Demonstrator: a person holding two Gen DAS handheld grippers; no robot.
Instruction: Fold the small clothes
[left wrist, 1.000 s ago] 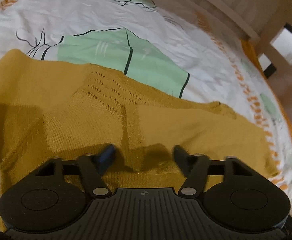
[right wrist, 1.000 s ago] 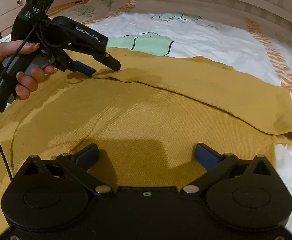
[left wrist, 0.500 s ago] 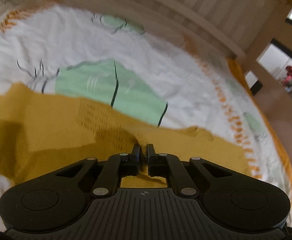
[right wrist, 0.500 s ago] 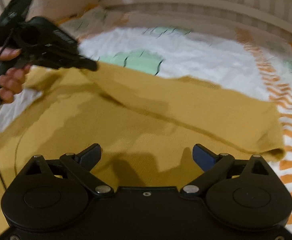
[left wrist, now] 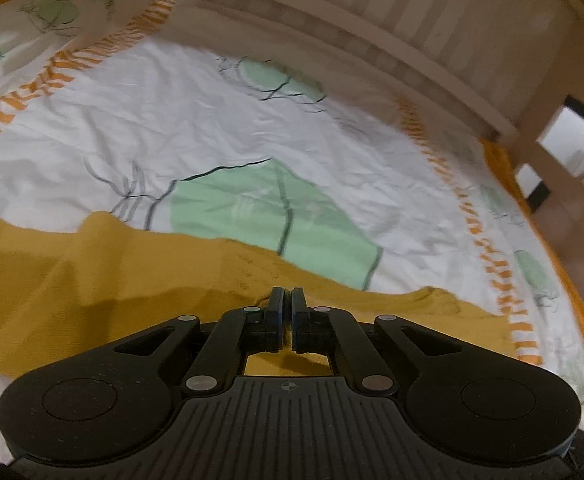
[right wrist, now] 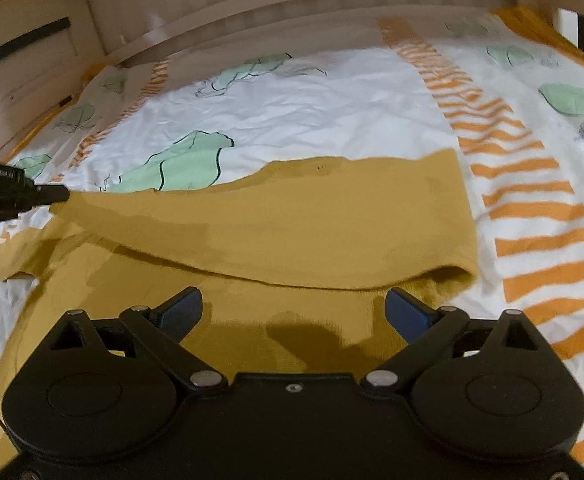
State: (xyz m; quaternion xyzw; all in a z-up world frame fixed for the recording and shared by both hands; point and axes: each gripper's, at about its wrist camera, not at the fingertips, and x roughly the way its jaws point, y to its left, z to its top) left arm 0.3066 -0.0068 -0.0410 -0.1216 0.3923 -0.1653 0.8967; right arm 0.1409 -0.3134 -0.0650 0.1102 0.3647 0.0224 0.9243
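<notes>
Holding the sweater [left wrist: 139, 280] at a pinch of its top layer, my left gripper [left wrist: 286, 304] has its fingers closed on the knit, so that fold is lifted off the bed [left wrist: 211, 120]. My right gripper [right wrist: 292, 312] hangs over the sweater's near part with fingers wide apart, gripping nothing. I judge the cloth light, soft and stretchy; it will sag between holds. A second hold on the folded edge beside the sweater's right corner seems best.

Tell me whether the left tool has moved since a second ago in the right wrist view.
Yes. The left tool has shifted left and lower in the picture, toward the frame's edge, away from the green leaf print, pulling the mustard garment along.
</notes>
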